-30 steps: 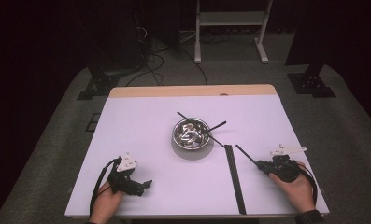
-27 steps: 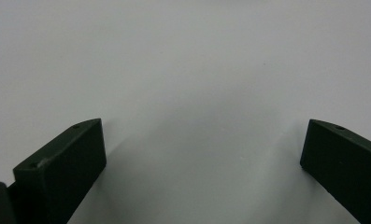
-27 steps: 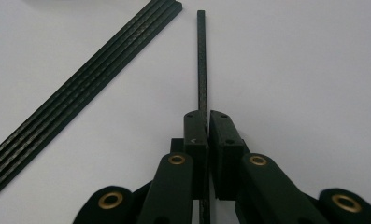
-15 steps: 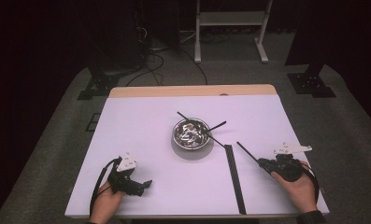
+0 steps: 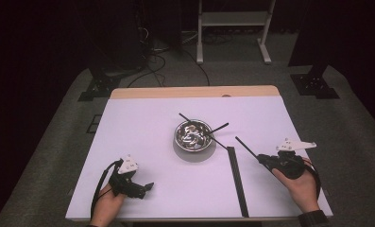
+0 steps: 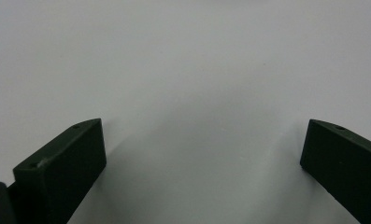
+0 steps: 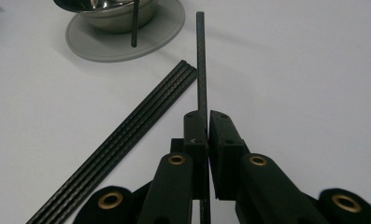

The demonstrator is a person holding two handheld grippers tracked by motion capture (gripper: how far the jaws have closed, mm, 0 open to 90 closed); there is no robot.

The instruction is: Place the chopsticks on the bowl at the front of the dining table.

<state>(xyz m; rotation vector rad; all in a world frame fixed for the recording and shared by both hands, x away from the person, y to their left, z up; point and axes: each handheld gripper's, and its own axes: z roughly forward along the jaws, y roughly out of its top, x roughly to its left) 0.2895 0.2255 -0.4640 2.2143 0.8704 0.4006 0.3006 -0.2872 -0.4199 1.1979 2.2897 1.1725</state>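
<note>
White tabletop (image 5: 142, 137) lies under both your hands. Your right gripper (image 7: 206, 122) is clenched on a thin black rod (image 7: 201, 56) pointing toward the bowl (image 5: 193, 134) ahead; your left gripper (image 6: 202, 154) rests released. Judging by this, you're carrying: next, tip the rod over the rim.

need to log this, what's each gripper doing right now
left gripper: open, nothing between its jaws.
right gripper: shut on a thin black rod.

Both grippers, left gripper (image 5: 145, 187) and right gripper (image 5: 263, 159), are matte black with blocky jaws, brass-coloured pivot rings behind them and small screw holes. Each carries a pale three-cornered plate and a black cable; a dark cuff, perhaps a watch, sits behind the right.
</note>
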